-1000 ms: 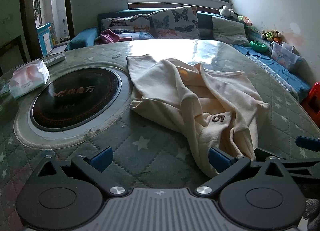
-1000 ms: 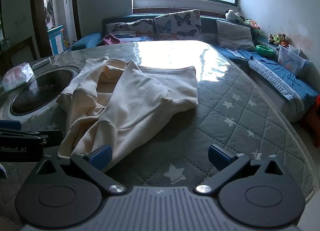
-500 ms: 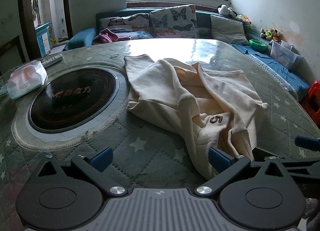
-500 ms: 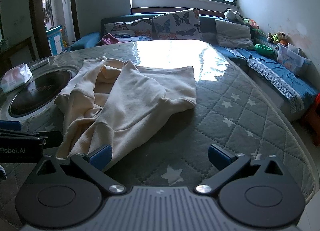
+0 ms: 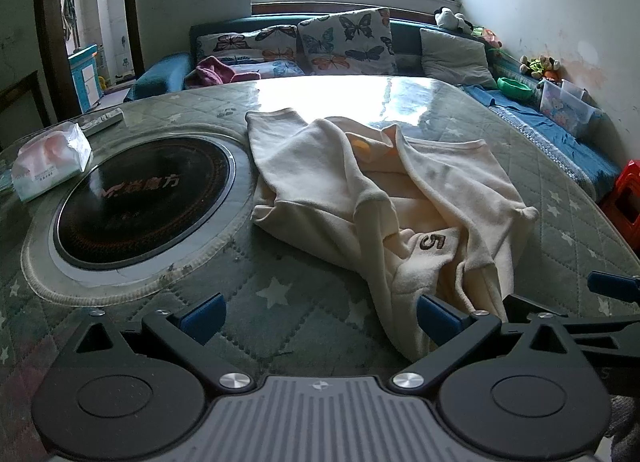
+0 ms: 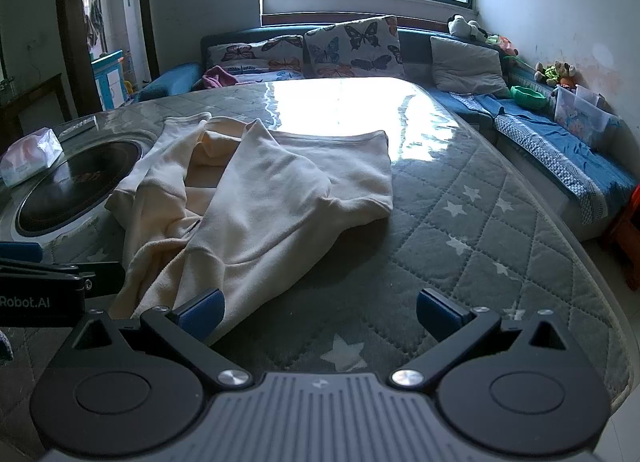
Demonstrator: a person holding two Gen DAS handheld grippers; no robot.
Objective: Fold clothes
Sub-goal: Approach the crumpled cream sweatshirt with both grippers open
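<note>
A cream sweatshirt (image 5: 360,198) with a brown "5" patch (image 5: 432,242) lies crumpled on the round table; it also shows in the right wrist view (image 6: 260,198). My left gripper (image 5: 320,316) is open and empty, just short of the garment's near edge, its right finger beside the hanging fabric. My right gripper (image 6: 320,312) is open and empty, its left finger at the garment's near corner. Each gripper shows at the other view's edge, the right one (image 5: 612,286) and the left one (image 6: 24,258).
The table has a green quilted star cover (image 6: 460,230) under clear plastic. A round black induction plate (image 5: 140,198) sits at left, with a tissue pack (image 5: 50,160) and a remote (image 5: 102,122) behind it. A sofa with butterfly pillows (image 5: 344,42) stands beyond.
Both grippers have drawn back slightly and lifted a little; the garment appears a bit lower and farther in view. It has not moved. Both grippers stay open.
</note>
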